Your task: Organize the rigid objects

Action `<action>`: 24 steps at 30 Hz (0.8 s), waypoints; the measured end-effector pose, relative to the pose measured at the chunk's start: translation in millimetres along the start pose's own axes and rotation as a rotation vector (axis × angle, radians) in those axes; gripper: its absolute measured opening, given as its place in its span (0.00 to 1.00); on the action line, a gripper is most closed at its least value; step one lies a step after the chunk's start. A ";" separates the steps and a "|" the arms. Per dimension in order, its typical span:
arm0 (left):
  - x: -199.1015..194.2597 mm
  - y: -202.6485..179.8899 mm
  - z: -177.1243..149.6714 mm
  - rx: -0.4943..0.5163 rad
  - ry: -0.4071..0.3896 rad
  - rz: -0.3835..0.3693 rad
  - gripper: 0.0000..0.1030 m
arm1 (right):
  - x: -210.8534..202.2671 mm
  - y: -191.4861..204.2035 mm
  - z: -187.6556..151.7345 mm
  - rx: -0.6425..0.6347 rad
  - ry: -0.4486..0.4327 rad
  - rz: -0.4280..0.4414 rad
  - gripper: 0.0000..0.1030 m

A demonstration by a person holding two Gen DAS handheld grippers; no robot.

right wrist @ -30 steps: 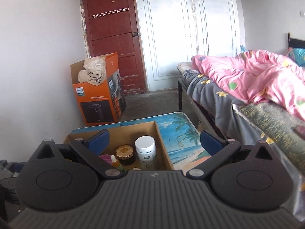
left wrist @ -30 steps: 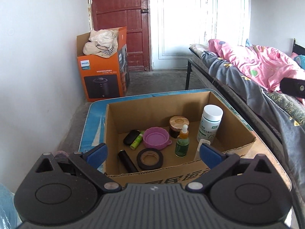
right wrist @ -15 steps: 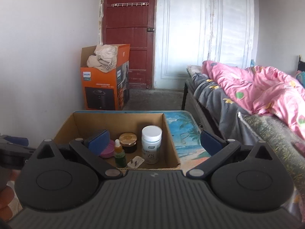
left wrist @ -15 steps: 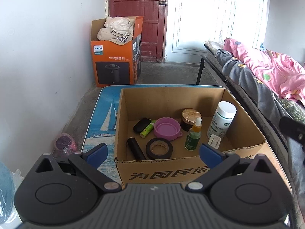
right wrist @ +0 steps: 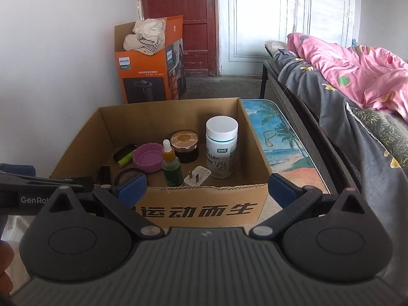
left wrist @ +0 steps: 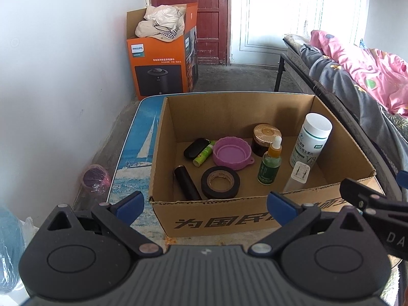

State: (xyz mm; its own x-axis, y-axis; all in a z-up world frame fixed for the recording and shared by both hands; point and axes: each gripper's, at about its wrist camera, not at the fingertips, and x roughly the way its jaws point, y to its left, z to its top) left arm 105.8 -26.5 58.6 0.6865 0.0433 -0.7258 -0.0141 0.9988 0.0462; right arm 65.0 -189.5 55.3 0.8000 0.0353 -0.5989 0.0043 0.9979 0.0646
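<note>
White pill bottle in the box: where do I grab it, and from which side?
Grip the pill bottle around its cap or upper body, coming straight down from above. It stands upright and tallest in the box; the box wall, the plug and the dropper bottle crowd its lower sides.

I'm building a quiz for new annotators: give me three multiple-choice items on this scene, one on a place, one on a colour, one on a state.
1. Where does the tape roll lie?
A. on the bed
B. in the cardboard box
C. on the floor

2. What colour is the pill bottle cap?
A. white
B. red
C. black

3. How do the left gripper jaws stand?
A. shut on the dropper bottle
B. shut, empty
C. open, empty

Answers: 1 B, it lies flat on the box floor; 2 A, the cap is plain white; 3 C, the blue pads stand wide apart with nothing between them.
</note>
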 end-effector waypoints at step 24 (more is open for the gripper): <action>5.3 -3.6 1.1 0.017 0.014 0.013 0.99 | 16.9 -10.5 -1.2 0.015 0.044 0.001 0.99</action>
State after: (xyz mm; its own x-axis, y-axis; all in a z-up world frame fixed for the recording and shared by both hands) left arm 110.3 -29.9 55.2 0.6760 0.0570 -0.7347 -0.0110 0.9977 0.0673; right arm 77.8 -199.4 43.5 0.7730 0.0387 -0.6332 0.0128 0.9970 0.0765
